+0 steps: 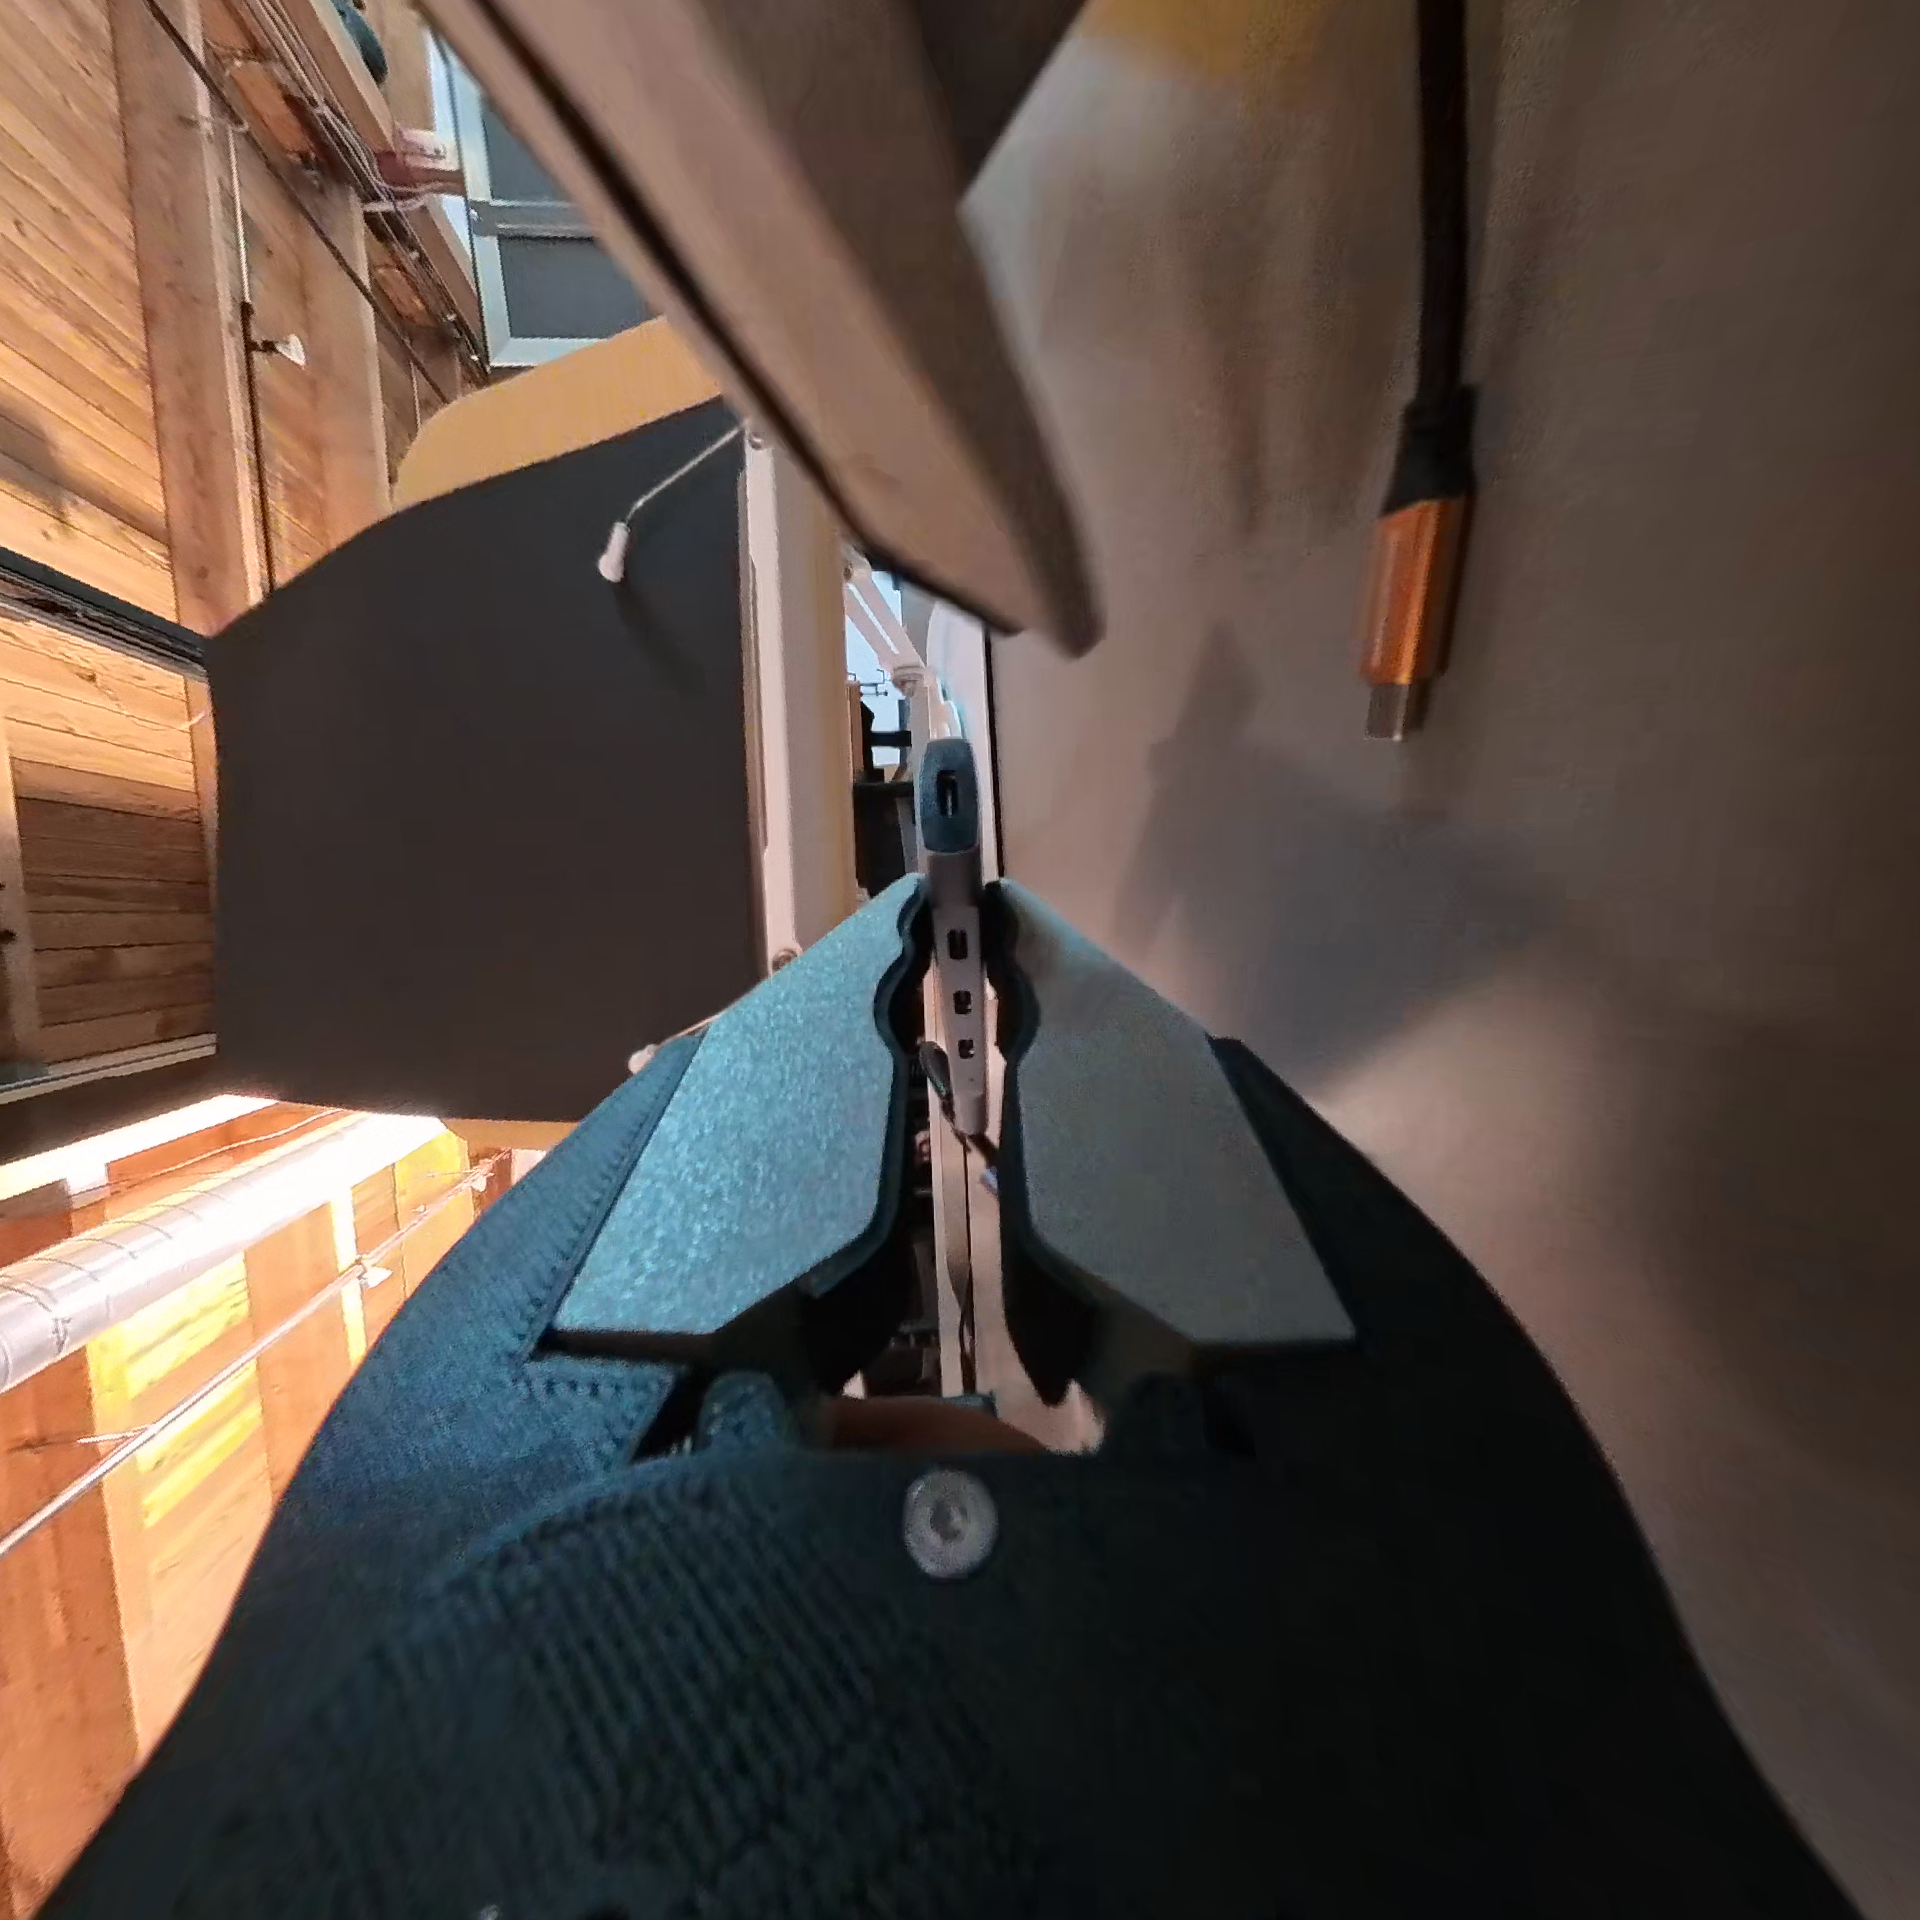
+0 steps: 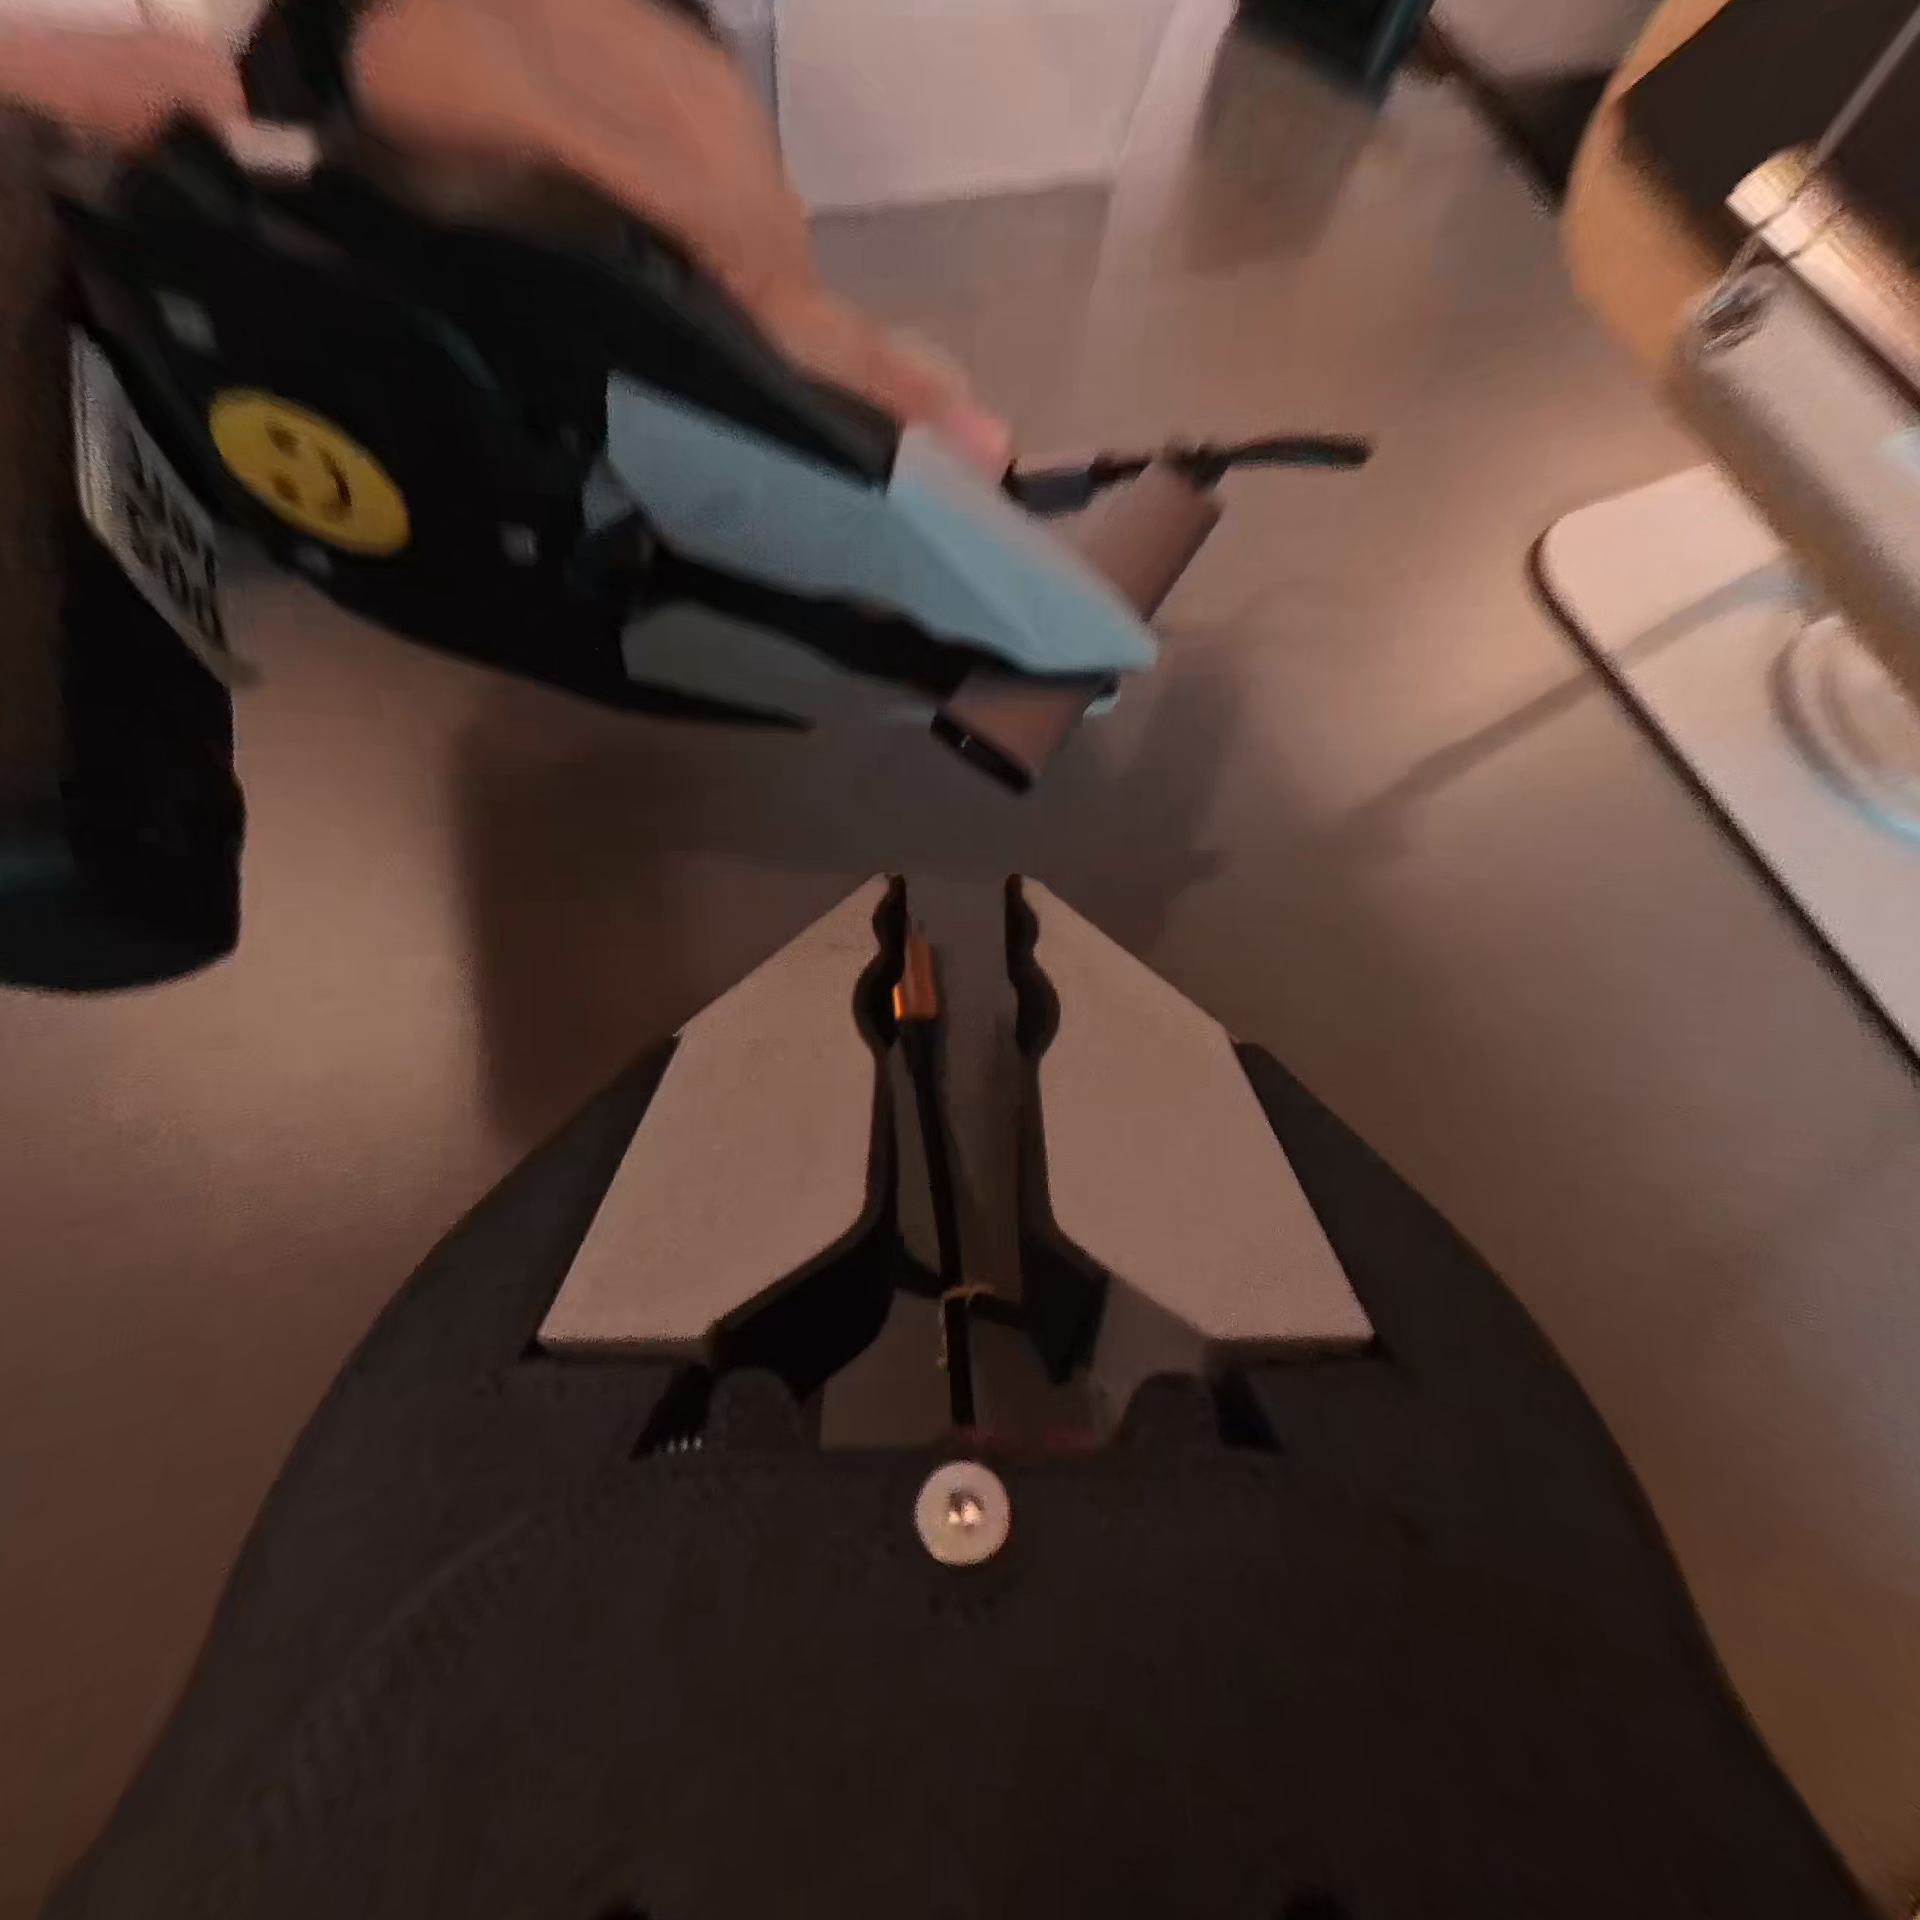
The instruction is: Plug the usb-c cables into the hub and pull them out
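Left wrist view, camera rolled sideways so the grey tabletop point(image 1: 1558, 1039) runs up the right side of frame: left gripper point(image 1: 954, 894) is clamped tight on the USB hub point(image 1: 954, 935), a thin silver-grey bar held edge-on between the fingertips, one finger on each flat face. The narrow side with a row of small ports faces the camera, and the hub's dark end cap sticks out past the tips. Ahead and to the right of the gripper, a usb-c cable point(image 1: 1413, 582) with an orange metal plug shell and black cord lies on the tabletop, well apart from the hub, plugged into nothing. A dark monitor back point(image 1: 478, 790) sits off to the left, wood-panelled wall point(image 1: 94, 364) beyond it. Right wrist view, heavy motion blur: right gripper point(image 2: 954, 894) has its jaws a narrow gap apart; a second orange-and-black usb-c plug point(image 2: 916, 982) sits in that gap against the left finger, its black cord running back toward the palm. The other finger looks clear of it, so a firm grip cannot be confirmed. Ahead and up-left of this gripper is the left gripper point(image 2: 1039, 665) with pale blue fingers, held in a person's hand point(image 2: 623, 156), pinching the hub point(image 2: 1003, 732) above the table; a black lead trails off the hub's far end. A white monitor base point(image 2: 1662, 644) sits off to the right.
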A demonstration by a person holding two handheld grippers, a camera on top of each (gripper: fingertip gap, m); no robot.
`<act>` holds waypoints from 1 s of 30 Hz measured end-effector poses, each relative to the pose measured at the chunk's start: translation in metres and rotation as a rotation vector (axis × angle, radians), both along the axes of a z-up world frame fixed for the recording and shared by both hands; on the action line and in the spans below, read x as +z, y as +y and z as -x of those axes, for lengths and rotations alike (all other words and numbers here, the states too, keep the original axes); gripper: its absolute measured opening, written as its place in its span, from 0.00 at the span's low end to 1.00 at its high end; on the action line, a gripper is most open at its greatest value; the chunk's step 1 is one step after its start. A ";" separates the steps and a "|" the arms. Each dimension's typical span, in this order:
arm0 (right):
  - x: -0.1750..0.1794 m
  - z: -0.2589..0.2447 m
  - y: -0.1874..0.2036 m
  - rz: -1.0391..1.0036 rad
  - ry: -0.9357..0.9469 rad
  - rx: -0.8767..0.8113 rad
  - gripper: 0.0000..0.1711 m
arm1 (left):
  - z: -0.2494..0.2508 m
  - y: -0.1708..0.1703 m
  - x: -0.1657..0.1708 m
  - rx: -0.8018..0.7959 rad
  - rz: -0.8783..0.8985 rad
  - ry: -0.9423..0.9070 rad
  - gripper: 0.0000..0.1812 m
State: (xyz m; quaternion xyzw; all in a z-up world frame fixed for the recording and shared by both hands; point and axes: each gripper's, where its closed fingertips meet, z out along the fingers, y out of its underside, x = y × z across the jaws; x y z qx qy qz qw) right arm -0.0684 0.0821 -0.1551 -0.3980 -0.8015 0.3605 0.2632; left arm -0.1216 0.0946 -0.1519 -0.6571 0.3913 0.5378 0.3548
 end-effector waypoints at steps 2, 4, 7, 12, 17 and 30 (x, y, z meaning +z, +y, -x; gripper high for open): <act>0.009 0.008 0.001 0.051 0.017 -0.037 0.13 | -0.002 0.001 0.000 -0.001 0.000 0.000 0.04; 0.007 0.015 -0.001 0.090 -0.003 -0.055 0.21 | -0.004 0.002 -0.001 -0.001 0.005 0.011 0.04; 0.002 0.022 -0.007 0.103 -0.018 -0.069 0.28 | -0.008 0.003 0.001 -0.004 0.001 0.013 0.04; 0.006 0.020 -0.011 0.150 -0.016 -0.051 0.15 | -0.013 0.002 0.009 -0.019 -0.028 0.001 0.04; 0.010 0.014 -0.019 0.241 -0.022 0.051 0.14 | -0.024 -0.001 0.010 -0.076 -0.032 -0.040 0.06; 0.010 -0.001 -0.016 0.305 -0.055 0.177 0.13 | -0.039 -0.004 0.014 -0.163 -0.040 -0.076 0.04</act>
